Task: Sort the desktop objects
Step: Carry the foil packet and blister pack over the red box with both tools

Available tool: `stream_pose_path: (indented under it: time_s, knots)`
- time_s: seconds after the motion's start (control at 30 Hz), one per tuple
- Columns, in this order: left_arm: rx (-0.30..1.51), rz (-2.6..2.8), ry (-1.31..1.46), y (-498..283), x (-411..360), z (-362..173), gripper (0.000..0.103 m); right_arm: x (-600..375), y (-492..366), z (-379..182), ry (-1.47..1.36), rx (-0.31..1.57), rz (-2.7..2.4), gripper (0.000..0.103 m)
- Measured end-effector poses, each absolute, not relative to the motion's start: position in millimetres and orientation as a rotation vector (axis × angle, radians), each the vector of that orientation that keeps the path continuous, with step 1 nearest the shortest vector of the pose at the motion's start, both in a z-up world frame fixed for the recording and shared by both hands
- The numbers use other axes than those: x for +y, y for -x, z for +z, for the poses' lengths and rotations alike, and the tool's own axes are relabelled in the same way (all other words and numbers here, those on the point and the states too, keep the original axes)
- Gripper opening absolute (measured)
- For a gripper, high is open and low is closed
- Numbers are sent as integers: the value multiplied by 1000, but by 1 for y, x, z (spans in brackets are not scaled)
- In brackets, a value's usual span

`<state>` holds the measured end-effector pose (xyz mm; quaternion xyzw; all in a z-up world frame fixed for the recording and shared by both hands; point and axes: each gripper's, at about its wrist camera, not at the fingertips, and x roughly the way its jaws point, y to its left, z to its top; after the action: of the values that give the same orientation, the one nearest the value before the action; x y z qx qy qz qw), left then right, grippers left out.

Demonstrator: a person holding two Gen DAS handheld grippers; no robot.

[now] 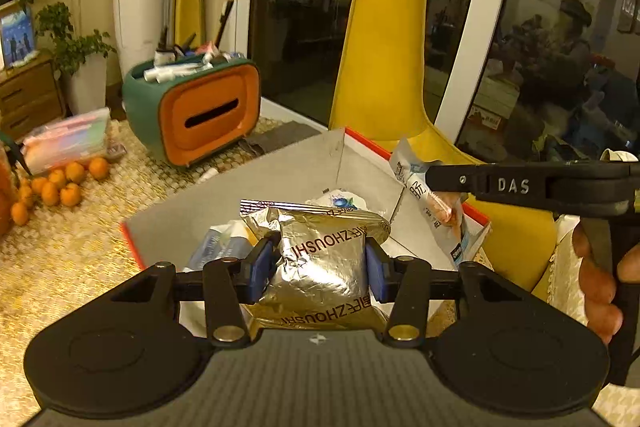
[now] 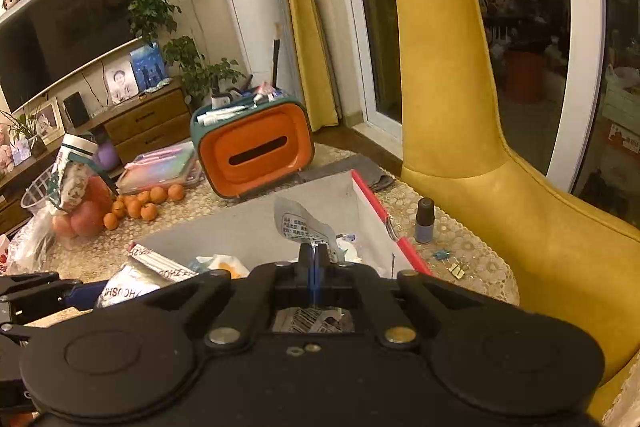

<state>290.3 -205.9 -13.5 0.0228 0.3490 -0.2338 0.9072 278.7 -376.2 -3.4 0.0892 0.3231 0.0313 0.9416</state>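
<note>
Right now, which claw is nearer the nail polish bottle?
Right. The right claw, shut on a white packet, is just left of the nail polish bottle; the left claw, holding the silver packet, is farther left.

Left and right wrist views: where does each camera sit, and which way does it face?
Left wrist: on the left gripper, looking along its fingers at the silver snack packet it clamps over the grey box; the right gripper and the person's fingers show at right.
Right wrist: on the right gripper, facing the same box, pinching a white packet; the left gripper shows at lower left.
Shared: box, silver packet, orange tissue holder, oranges.
</note>
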Motion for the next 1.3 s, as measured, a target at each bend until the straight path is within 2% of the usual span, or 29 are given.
stream_pose_path:
  time_s: [0.7,1.3]
  knots:
    - [842,-470,-100,-331,-239,-78,47,-374,-300,-61,-68,752,66,0]
    - [990,-506,-138,-345,-249,-88,48,-375,-301,-72,-107,790,100,0]
